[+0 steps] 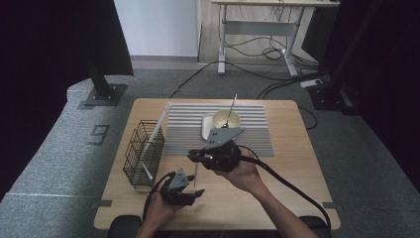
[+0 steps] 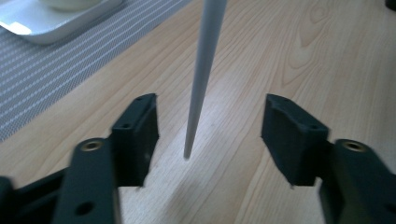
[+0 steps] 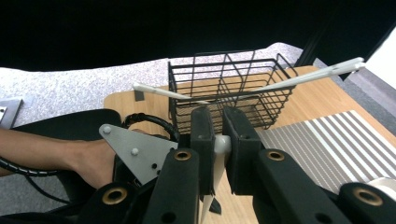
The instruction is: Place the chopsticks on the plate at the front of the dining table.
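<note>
Wooden table (image 1: 277,163), basket (image 1: 143,153) at 9 o'clock. Right claw (image 3: 218,140) clenched on chopstick (image 2: 198,84), tip hanging between left claw (image 2: 210,135) jaws, released, not touching. Advice: centre stick, close left squarely before right lets go.

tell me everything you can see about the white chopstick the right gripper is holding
The white chopstick is a slim, smooth, plastic-looking stick that tapers to a blunt tip. It hangs nearly upright, tip down, just above the wooden table, seemingly not touching it. The right gripper is shut on its thicker upper part, fingers pressing either side. Its lower end sits between the left gripper fingers, which stand apart from it.
</note>
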`<state>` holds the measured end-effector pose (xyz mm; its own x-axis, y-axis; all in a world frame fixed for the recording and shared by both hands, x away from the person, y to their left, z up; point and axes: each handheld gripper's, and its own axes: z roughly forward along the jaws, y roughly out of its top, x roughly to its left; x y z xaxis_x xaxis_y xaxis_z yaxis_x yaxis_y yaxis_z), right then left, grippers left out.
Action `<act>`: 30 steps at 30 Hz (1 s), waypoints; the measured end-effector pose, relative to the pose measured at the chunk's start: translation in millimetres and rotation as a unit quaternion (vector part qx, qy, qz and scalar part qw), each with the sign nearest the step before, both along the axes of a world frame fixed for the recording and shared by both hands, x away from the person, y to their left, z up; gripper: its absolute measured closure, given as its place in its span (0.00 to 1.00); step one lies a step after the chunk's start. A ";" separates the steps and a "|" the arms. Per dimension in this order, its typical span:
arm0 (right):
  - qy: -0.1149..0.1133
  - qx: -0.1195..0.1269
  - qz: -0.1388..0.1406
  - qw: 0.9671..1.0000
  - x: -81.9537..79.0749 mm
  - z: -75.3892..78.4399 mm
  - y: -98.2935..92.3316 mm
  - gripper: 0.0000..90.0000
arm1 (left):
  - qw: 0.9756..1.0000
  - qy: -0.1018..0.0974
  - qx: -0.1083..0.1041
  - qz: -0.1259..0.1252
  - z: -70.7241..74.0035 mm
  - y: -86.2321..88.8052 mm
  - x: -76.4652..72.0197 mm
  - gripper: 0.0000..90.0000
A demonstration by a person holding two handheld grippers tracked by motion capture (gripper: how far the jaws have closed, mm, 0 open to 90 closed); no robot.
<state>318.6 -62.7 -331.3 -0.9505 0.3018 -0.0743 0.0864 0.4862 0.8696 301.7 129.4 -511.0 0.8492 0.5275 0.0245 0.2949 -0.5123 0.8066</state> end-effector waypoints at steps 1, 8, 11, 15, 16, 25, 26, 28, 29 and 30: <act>0.000 0.000 0.002 1.000 -0.5 -0.4 0.8 0.92 | 1.000 -0.003 0.000 -0.002 0.5 -0.7 -1.0 0.48; 0.008 0.005 0.005 1.000 -0.3 -0.2 1.8 0.92 | 1.000 -0.014 -0.007 -0.008 3.3 -1.1 -4.1 0.72; 0.009 0.006 0.006 1.000 -0.5 0.2 1.6 0.92 | 1.000 -0.017 -0.012 -0.006 4.4 0.1 -4.5 0.80; 0.009 0.007 0.007 1.000 -1.9 1.2 1.2 0.92 | 1.000 -0.022 -0.020 -0.002 7.1 3.7 -5.3 0.94; 0.008 0.008 0.007 1.000 -2.1 1.6 0.9 0.92 | 0.999 -0.026 -0.020 -0.002 7.6 4.1 -5.8 0.94; -0.003 0.006 -0.007 1.000 -4.3 2.8 0.4 0.62 | 0.999 -0.022 -0.030 0.005 10.6 6.3 -7.5 0.95; -0.011 0.002 -0.013 1.000 -5.0 1.5 1.6 0.56 | 0.999 -0.020 -0.029 0.006 10.4 6.4 -7.4 0.95; -0.024 -0.006 -0.026 0.999 -6.0 -1.4 4.2 0.47 | 0.999 -0.018 -0.027 0.006 9.7 6.3 -7.1 0.95; -0.029 -0.008 -0.030 0.999 -6.2 -2.8 5.5 0.43 | 1.000 -0.018 -0.025 0.006 9.6 6.0 -7.2 0.95; -0.033 -0.008 -0.033 0.999 -6.5 -3.9 6.8 0.40 | 1.000 -0.018 -0.025 0.006 9.6 6.0 -7.2 0.95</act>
